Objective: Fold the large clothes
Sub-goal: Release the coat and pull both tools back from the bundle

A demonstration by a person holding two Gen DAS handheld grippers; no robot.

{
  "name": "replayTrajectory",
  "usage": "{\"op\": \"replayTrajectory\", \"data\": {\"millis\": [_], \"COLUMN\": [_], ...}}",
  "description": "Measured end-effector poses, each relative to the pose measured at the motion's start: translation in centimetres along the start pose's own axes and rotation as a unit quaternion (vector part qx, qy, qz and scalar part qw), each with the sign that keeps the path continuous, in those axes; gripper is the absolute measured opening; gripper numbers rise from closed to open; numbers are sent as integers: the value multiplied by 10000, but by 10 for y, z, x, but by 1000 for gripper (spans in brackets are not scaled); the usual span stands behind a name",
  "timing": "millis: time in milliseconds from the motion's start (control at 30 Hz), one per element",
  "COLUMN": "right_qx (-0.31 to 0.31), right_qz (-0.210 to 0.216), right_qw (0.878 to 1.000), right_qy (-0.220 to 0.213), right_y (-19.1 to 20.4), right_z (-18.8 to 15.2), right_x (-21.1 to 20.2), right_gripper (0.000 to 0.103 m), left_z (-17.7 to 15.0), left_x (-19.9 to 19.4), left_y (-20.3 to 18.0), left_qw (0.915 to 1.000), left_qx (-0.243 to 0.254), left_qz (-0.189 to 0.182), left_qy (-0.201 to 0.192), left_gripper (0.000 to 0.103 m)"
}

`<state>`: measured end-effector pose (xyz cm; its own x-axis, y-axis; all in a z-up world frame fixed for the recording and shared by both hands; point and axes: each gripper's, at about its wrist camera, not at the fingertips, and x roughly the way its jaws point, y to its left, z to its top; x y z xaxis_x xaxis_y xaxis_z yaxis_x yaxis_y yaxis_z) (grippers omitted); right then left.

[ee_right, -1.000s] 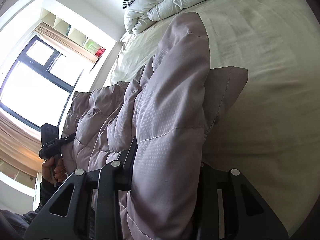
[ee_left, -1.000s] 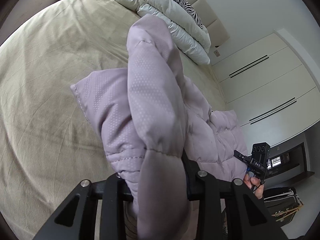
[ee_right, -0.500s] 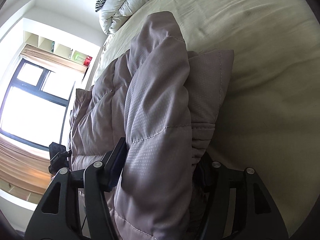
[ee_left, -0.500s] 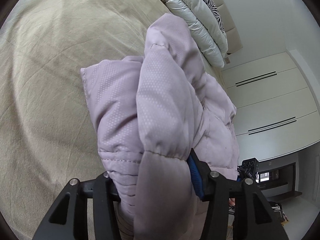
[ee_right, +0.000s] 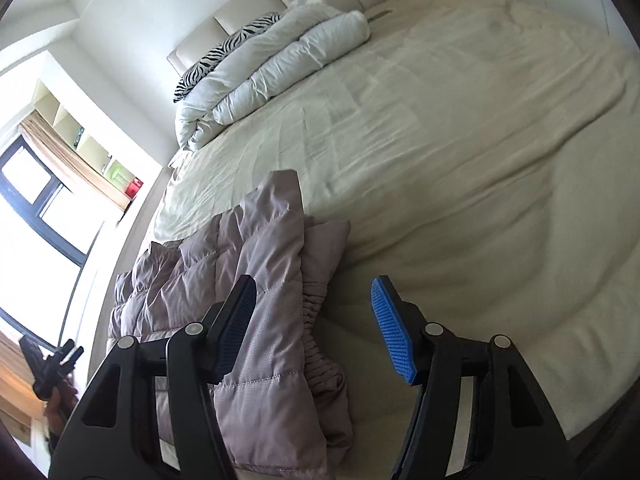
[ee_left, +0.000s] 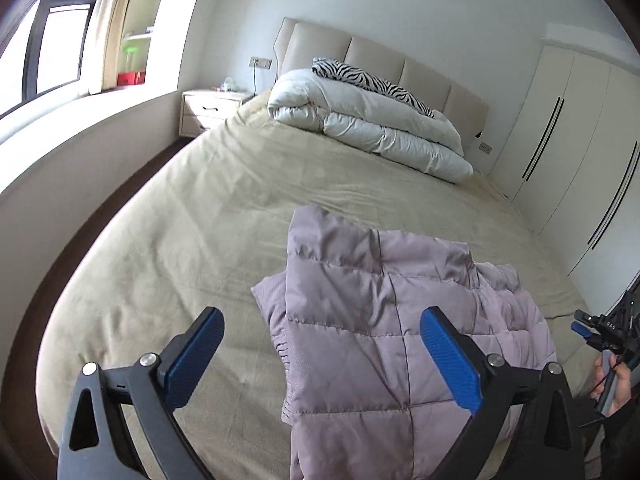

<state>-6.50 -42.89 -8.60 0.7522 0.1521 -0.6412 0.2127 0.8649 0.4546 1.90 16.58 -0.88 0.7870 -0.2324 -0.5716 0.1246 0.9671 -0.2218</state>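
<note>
The lilac quilted jacket (ee_left: 384,336) lies folded on the bed (ee_left: 192,208) now, one padded layer laid over another, its elastic cuff (ee_right: 318,320) poking out along the side edge. In the left view it sits between and just beyond our jaws, nearer the right-hand blue pad; in the right view it lies under and past the left-hand pad, with bare sheet ahead of the other one. Both tools are released: the left gripper (ee_left: 320,356) stands wide apart with nothing between its pads, and the right gripper (ee_right: 316,328) is spread just the same, clear of the fabric. We judge that a fold has just been set down, so we are between folds. The next move calls for picking a fresh edge, probably the near hem or the far end, pinching through thick, springy padding on both sides together so that the bundle does not slump open. A second ago it was quite different: both jaws were clenched on bunched jacket, held up and filling each view; half a second ago likewise. Beyond, the white duvet (ee_left: 372,128) and zebra pillow (ee_left: 372,80) rest by the headboard.
</note>
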Motion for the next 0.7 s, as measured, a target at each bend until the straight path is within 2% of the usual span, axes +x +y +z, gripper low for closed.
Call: {"op": "replayTrajectory", "data": {"millis": [67,100,133,200,267,300,367,400,433,500,600,700], "right_qx": [-609,-865,-1074,-1388,-1623,-1726,-1874,-1937,-2000,-2105,-2075,-1872], "right_qz": [-252,-272,-284,-208,-187,-366,-814,-911,-851,-597,-826,-947], "right_qw": [9962,9926,9884,9784,9662,9594,9484,9475,9497,9559,9628,9721], "right_qy": [-562,-809,-1033,-1519,-1993,-2201,-2426,-2376,-2254,-1961,-1520,-1045], "right_y": [29,44,60,89,119,134,159,170,181,195,214,220], "right_z": [1,-1,-1,-4,-12,-17,-26,-29,-30,-35,-45,-55], "right_x": [-28,-40,-50,-74,-96,-105,-117,-120,-125,-131,-137,-132], "right_gripper": [60,67,80,91,96,103,103,103,103,103,103,103], "left_z": [5,14,15,19,17,13,11,11,10,9,4,-6], "left_x": [-27,-34,-43,-56,-70,-78,-82,-83,-84,-85,-76,-65], "left_y": [-24,-41,-55,-84,-104,-113,-133,-140,-144,-150,-156,-156], "left_qw": [9972,9945,9916,9865,9825,9800,9733,9711,9713,9768,9821,9883], "left_qx": [394,559,695,949,1040,1037,1095,1109,1093,1027,923,745], "left_qz": [187,252,323,449,573,744,1319,1517,1563,1398,1424,1245], "left_qy": [-602,-850,-1044,-1256,-1435,-1527,-1524,-1470,-1424,-1255,-816,-478], "left_gripper": [103,103,103,103,103,103,103,103,103,103,103,103]}}
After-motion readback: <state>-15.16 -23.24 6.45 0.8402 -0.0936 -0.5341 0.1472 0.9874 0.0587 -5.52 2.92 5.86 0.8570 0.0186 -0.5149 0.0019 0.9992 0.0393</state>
